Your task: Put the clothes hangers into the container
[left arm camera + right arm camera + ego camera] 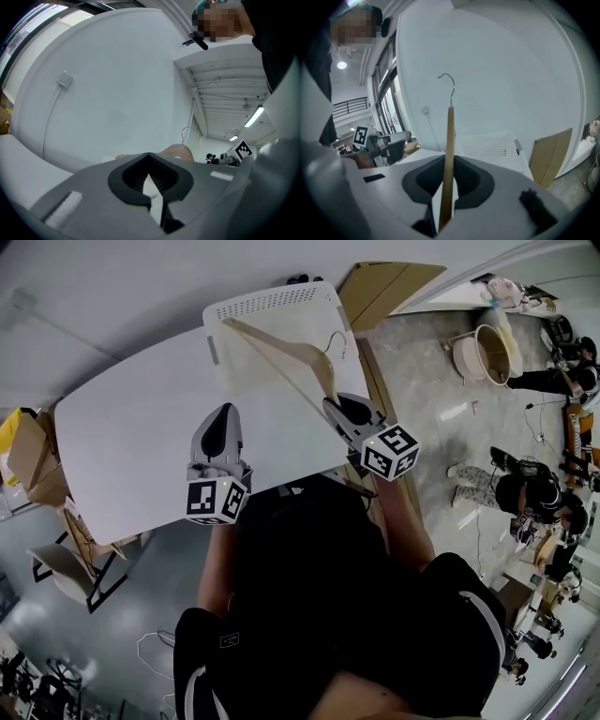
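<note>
One wooden hanger point(286, 354) is the only one in view. It hangs in the air above the near part of the white container point(272, 302), which stands at the far edge of the white table point(131, 446). Its metal hook point(337, 339) points to the far right.

The right gripper point(349, 409) is clamped on the near right end of the hanger. In the right gripper view the wood stands edge-on between the two pads, and from the jaws it reaches far and left over the container rim. The left gripper point(221, 424) is near and to the left, over the bare table. Its jaws are only slightly apart and nothing is between them.

The step in hand seems to be the lowering of the hanger into the container. To do it well, the whole length should probably be brought inside the walls first, since the far left end is close to the rim and could catch there. The hook may also snag in the holes of the wall, so a release low over the bottom looks safer.
</note>
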Demonstrator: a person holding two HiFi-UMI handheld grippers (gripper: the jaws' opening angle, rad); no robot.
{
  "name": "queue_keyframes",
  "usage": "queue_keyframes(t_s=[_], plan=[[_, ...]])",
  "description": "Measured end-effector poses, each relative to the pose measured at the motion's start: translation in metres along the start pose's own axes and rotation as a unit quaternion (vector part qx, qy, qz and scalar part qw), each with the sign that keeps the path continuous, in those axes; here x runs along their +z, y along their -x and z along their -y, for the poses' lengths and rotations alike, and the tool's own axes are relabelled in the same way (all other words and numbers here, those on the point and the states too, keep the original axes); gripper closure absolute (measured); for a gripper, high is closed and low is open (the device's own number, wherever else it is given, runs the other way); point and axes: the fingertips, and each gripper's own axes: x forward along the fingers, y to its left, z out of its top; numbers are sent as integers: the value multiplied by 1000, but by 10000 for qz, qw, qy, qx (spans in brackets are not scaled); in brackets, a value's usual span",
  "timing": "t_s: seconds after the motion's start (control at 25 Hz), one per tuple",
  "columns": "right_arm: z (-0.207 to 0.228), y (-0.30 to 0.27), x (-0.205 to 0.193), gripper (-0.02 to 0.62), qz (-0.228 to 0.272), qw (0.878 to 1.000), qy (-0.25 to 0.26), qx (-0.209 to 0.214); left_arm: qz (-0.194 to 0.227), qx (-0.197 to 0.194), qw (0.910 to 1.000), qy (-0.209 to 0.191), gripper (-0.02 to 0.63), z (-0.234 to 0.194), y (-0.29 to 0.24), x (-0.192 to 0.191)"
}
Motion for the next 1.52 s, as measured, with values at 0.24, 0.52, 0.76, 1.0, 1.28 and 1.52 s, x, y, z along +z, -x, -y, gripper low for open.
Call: queue_keyframes(t_s=[0.24,0.52,0.76,1.0,1.28,1.52], plan=[[21,-10,3,534,-190,9995,114,207,-13,246,9997,51,601,-2,-19,-3],[45,-28,14,534,-438,9974,487,309,-102,409,9991,51,601,-1,-37,-8],[59,-41,14,534,-726,9932,804,430,-165,556,9983,69,601,-7,-45,-14],[75,-55,17,535,-941,9886,1052,528,-199,637,9978,63,601,-15,-61,-14],[80,-71,18,534,-1208,9804,1401,683,-257,676,9974,61,601,-25,-72,-13],[84,-84,17,534,-1426,9734,1631,741,-327,687,9971,66,601,-29,-81,-16]])
